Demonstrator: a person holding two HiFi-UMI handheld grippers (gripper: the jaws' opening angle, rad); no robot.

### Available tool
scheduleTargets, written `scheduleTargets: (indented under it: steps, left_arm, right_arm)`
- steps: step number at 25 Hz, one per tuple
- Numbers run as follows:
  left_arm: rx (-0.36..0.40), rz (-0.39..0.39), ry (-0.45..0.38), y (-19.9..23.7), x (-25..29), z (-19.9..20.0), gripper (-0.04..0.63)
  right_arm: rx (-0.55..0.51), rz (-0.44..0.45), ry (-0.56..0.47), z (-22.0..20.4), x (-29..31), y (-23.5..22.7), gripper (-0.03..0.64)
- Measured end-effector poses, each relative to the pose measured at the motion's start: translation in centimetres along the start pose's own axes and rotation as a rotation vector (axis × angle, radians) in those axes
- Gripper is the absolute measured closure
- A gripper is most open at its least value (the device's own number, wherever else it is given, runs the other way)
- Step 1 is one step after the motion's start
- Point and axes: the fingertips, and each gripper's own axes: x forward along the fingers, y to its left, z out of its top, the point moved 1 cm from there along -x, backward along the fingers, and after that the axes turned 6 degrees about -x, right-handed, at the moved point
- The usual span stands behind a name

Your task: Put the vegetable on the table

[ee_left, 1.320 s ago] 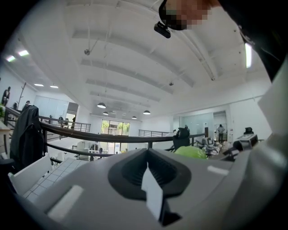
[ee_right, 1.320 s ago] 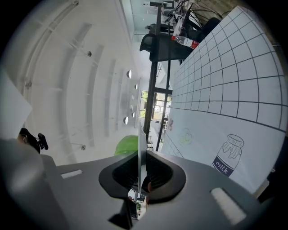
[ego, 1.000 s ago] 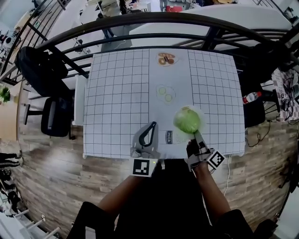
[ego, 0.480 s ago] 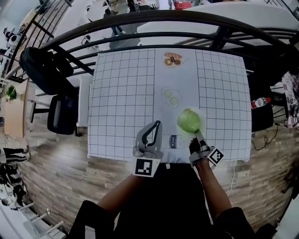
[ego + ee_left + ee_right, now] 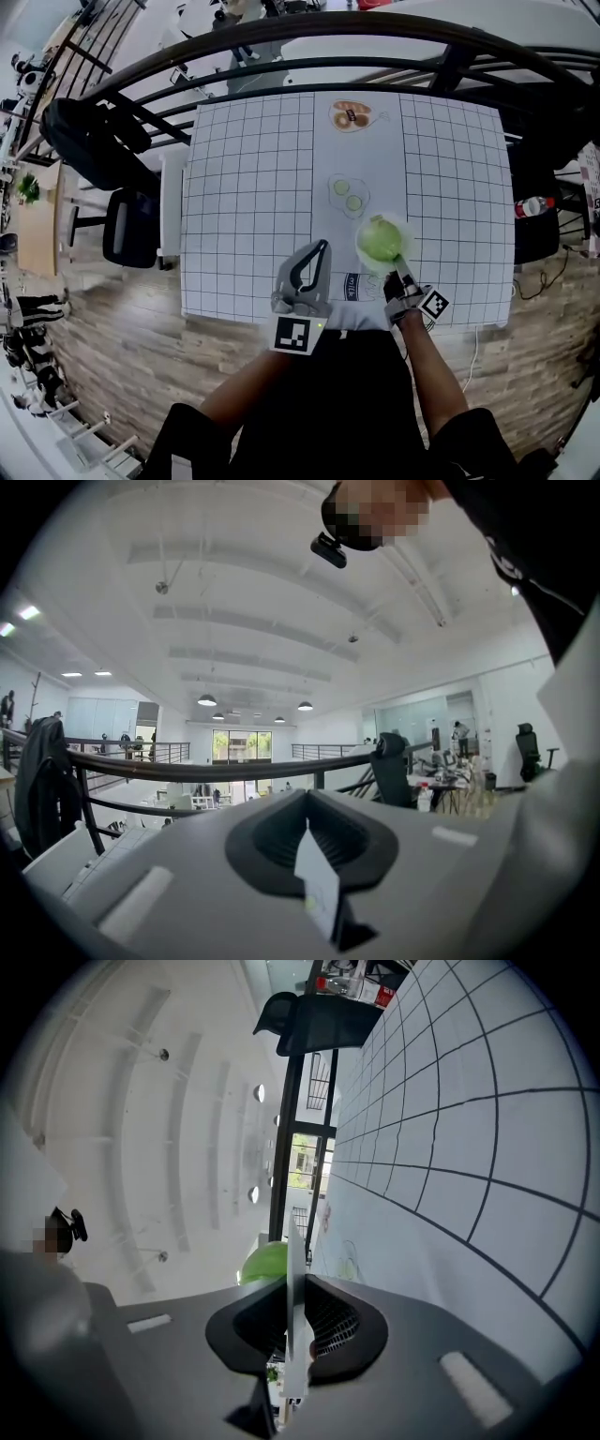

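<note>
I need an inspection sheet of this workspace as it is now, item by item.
Surface: white gridded table, printed food pictures on its middle strip.
Job's things: round green vegetable over the table's near part; whether it touches cannot be told.
Clutter: nothing seen.
Grippers: right gripper shut on the vegetable; left gripper shut, empty.
Cables: white cable on the floor.
Surroundings: black railing, black office chair, wooden floor.

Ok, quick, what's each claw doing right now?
Left claw: closed, empty.
Right claw: closed on the vegetable.
</note>
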Motion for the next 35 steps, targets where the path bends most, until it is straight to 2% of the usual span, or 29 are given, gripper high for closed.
scheduleTargets:
  steps: [6, 11, 15, 18, 22, 26, 32, 35]
  left_arm:
    - [-0.009, 0.012, 0.014, -0.2, 0.3, -0.2, 0.586]
    - [-0.030, 0.017, 0.014, -0.4, 0.3, 0.5, 0.586]
    - [-0.048, 0.017, 0.013, -0.7, 0.5, 0.8, 0.586]
    - [-0.058, 0.014, 0.006, -0.8, 0.5, 1.2, 0.586]
    - [-0.057, 0.017, -0.001, -0.8, 0.3, 1.4, 0.586]
    - [-0.062, 0.025, 0.008, -0.7, 0.0, 1.1, 0.586]
    - [-0.062, 0.031, 0.025, -0.7, -0.1, 0.5, 0.586]
    - [-0.071, 0.033, 0.027, -0.7, -0.1, 0.4, 0.586]
  right_arm:
    - [-0.007, -0.033, 0.033, -0.6, 0.8, -2.4, 0.583]
    - [-0.008, -0.117, 0.062, -1.1, 0.7, -4.6, 0.583]
    - [0.001, -0.095, 0.055, -1.1, 1.0, -5.0, 0.583]
    - [-0.011, -0.115, 0.069, -1.3, 0.9, -5.8, 0.583]
    - [0.060, -0.132, 0.072, -2.0, 1.3, -6.1, 0.583]
    - [0.067, -0.146, 0.076, -2.5, 1.3, -6.6, 0.583]
    - [0.166, -0.103, 0.044, -3.1, 1.8, -6.5, 0.583]
    - [0.183, -0.108, 0.029, -3.0, 2.0, -6.8, 0.583]
